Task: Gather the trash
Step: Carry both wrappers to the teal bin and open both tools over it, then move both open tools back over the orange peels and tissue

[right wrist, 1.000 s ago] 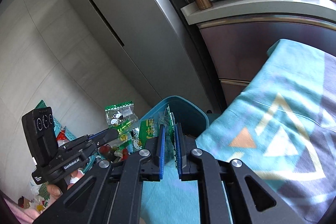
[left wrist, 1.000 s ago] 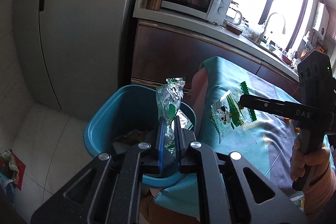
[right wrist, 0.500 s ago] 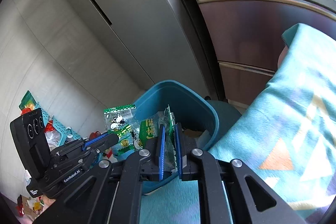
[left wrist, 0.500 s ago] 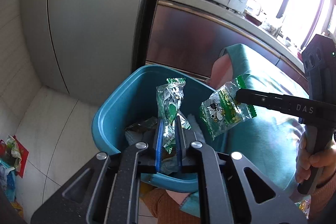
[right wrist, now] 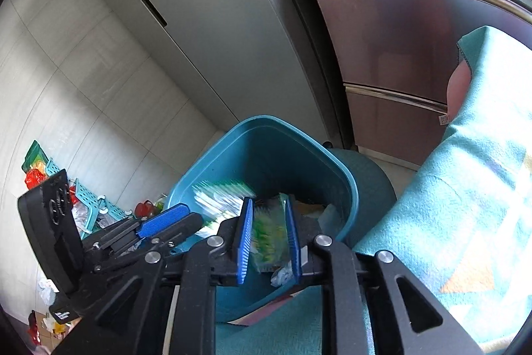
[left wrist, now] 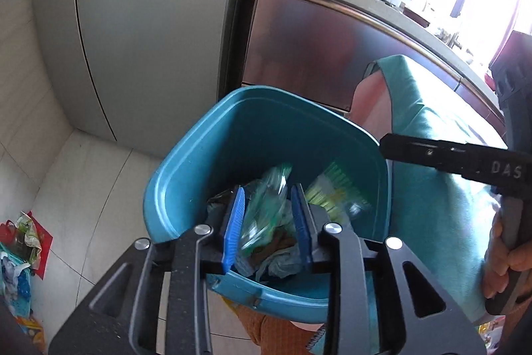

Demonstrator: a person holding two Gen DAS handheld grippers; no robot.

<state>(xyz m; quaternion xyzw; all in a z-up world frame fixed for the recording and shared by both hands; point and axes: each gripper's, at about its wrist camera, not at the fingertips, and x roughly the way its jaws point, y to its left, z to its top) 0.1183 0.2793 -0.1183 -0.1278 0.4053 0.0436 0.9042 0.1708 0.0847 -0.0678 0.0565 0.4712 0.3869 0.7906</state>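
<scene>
Both grippers are over the teal bin (left wrist: 206, 155) right now, pointing down into it. The left gripper (left wrist: 267, 222) sits at the lower middle of its own view, and its jaws have just been opening: there's a clear gap between the blue pads, and a green-and-clear wrapper (left wrist: 266, 208) shows blurred in that gap, with neither pad pressing on it as far as I can see. Same deal on the other side: the right gripper (right wrist: 267, 237) at the bottom centre of its view has just been opening too, and a green-and-yellow wrapper (right wrist: 269, 232) is smeared between its pads, loose, not pinched. In the left view that second wrapper shows as a blurry green-striped packet at the right inside the bin, just below the right gripper's black finger coming in from the right edge. Crumpled trash (left wrist: 279, 255) is at the bottom of the bin. The bin stands just beside a table with a teal cloth (right wrist: 465, 205), in front of a grey fridge (left wrist: 149, 22).
</scene>
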